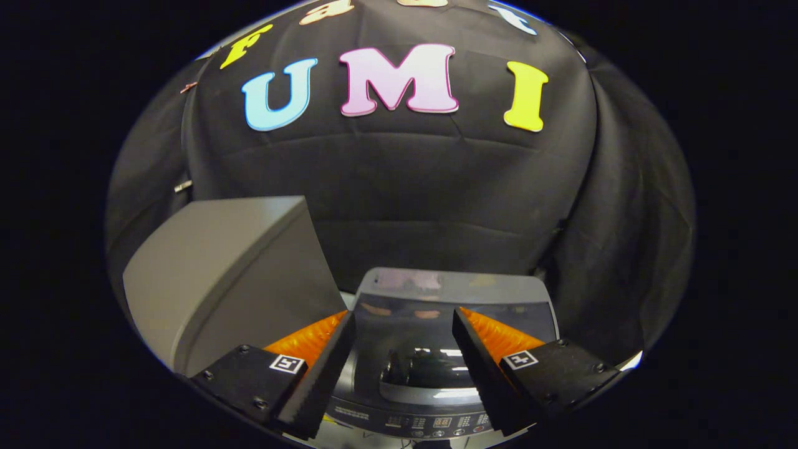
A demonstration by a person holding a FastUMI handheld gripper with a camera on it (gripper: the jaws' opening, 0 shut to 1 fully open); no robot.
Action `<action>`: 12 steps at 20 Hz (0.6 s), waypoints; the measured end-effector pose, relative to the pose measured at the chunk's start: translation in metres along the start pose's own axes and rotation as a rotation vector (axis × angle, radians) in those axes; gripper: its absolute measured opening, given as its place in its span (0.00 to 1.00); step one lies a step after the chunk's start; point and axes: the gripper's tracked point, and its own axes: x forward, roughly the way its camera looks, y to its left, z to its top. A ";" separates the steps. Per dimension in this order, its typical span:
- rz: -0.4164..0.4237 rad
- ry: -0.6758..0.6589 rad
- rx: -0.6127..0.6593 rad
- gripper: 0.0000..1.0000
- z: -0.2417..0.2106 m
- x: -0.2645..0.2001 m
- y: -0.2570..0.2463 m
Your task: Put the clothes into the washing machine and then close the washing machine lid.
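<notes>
A grey top-loading washing machine (436, 284) stands below and ahead of me. Its dark glass lid (411, 324) lies flat over the tub and reflects the lights. Through the lid's window I make out a dark shape (418, 368), too dim to tell what it is. The control panel (436, 423) runs along the machine's near edge, under my fingers. My gripper (402, 313) hovers above the lid, open, with nothing between its fingers.
A large grey box-like body (230, 274) stands to the left of the machine, close to my left finger. Black cloth walls close the booth behind the machine and on both sides.
</notes>
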 end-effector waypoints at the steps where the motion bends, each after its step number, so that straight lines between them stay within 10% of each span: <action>1: 0.001 -0.036 0.013 0.99 0.014 -0.006 0.001; 12: 0.039 -0.544 0.019 0.99 0.171 -0.116 0.064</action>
